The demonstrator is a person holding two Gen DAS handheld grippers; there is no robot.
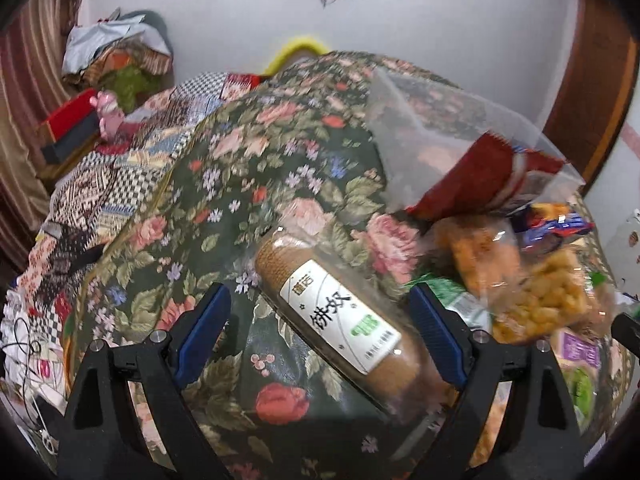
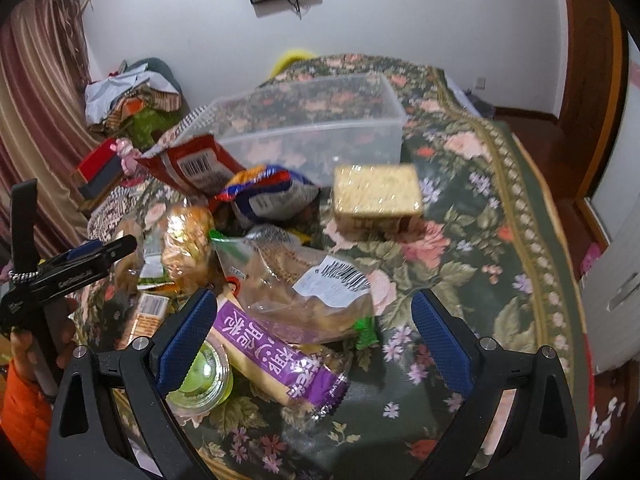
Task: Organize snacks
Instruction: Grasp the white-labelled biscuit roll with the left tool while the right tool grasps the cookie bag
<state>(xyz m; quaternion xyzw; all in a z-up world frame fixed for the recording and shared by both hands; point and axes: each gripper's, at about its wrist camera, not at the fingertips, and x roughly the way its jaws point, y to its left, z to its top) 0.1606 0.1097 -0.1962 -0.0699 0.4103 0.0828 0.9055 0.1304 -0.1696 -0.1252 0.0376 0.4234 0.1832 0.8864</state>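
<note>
A: Left gripper (image 1: 320, 320): jaws spread wide, nothing clamped. A brown biscuit roll (image 1: 340, 320) with a white label lies on the floral cloth (image 1: 248, 184) between the blue pads (image 1: 202, 328), running from 11 o'clock to 5 o'clock. No pad touches it that I can tell.

B: Rest of the pile from that side?

A: At 2 o'clock, the clear plastic bin (image 1: 432, 128), with a red packet (image 1: 480, 176) leaning at its near wall. Orange fried snacks in clear bags (image 1: 532, 288) just below, at 3 o'clock.

B: Right gripper (image 2: 316, 336)?

A: Also released, jaws wide. Between the pads sit a clear bread bag (image 2: 304, 292) with a barcode sticker and, under it, a purple-labelled packet (image 2: 276, 360). A green-lidded cup (image 2: 204, 380) is just beside the left pad, at 8 o'clock.

B: Farther out?

A: Square cracker pack (image 2: 376, 196) at 12 o'clock, near the bin's front wall, apart from the heap. Blue-and-orange bag at 11. The other gripper shows at 9 o'clock, held by a hand (image 2: 24, 344) in an orange sleeve.
</note>
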